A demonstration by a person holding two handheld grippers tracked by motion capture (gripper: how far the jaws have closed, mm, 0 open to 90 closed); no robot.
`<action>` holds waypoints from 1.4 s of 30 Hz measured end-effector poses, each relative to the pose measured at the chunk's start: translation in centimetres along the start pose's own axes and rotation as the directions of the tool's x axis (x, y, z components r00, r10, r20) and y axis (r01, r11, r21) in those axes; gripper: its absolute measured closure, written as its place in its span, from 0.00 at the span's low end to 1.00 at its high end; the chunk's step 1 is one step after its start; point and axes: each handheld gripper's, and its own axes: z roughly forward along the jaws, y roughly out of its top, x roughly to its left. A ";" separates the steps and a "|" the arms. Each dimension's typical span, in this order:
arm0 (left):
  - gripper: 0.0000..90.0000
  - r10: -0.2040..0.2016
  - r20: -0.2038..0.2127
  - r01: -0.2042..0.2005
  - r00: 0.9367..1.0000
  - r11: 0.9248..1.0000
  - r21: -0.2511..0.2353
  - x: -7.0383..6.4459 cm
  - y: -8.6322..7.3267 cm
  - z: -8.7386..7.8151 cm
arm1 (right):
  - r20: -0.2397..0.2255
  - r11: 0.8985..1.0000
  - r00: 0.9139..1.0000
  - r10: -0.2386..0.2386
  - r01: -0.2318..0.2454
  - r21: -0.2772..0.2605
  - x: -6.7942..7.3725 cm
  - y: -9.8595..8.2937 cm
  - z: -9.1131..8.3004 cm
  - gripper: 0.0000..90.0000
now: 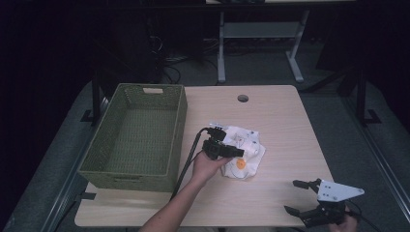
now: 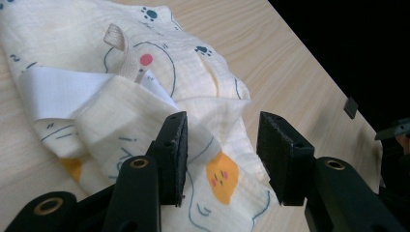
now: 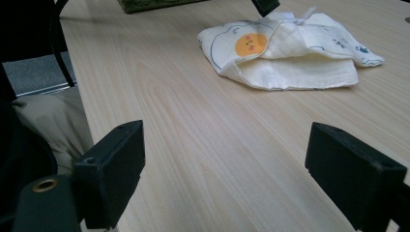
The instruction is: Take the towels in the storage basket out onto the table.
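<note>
My left gripper (image 1: pixel 231 151) hangs over the cloth (image 1: pixel 245 151), jaws spread with a fold between them, not pinched. The cloth lies mid-table (image 1: pixel 280 121), right of the basket (image 1: pixel 176 121). My right gripper (image 1: pixel 302 197) sits wide open near the table's front right corner.

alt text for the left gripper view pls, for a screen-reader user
The left gripper hangs with its two black jaws open just above a crumpled cream cloth printed with paw marks and an orange face, lying on a light wooden table. A beige fabric loop and a white label stick out of the cloth's folds.
</note>
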 end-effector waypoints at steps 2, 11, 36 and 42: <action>0.60 0.008 0.007 -0.008 1.000 1.000 -0.017 0.0 -0.4 -0.4 | 0.003 1.000 1.000 0.004 -0.004 0.003 0.0 0.0 0.0 0.15; 0.56 0.046 0.046 -0.043 0.998 0.997 -0.061 0.1 -2.5 -2.4 | 0.013 1.000 1.000 0.013 -0.014 0.015 -0.1 -0.1 0.4 0.15; 0.39 0.133 0.039 -0.127 0.990 0.986 -0.112 -0.6 -6.5 -5.0 | 0.023 0.999 1.000 0.017 -0.018 0.048 -0.1 -0.3 0.7 0.15; 0.37 0.149 0.026 -0.145 0.989 0.984 -0.108 -0.8 -7.3 -5.3 | 0.023 0.998 0.999 0.022 -0.024 0.050 -0.1 -0.4 0.7 0.15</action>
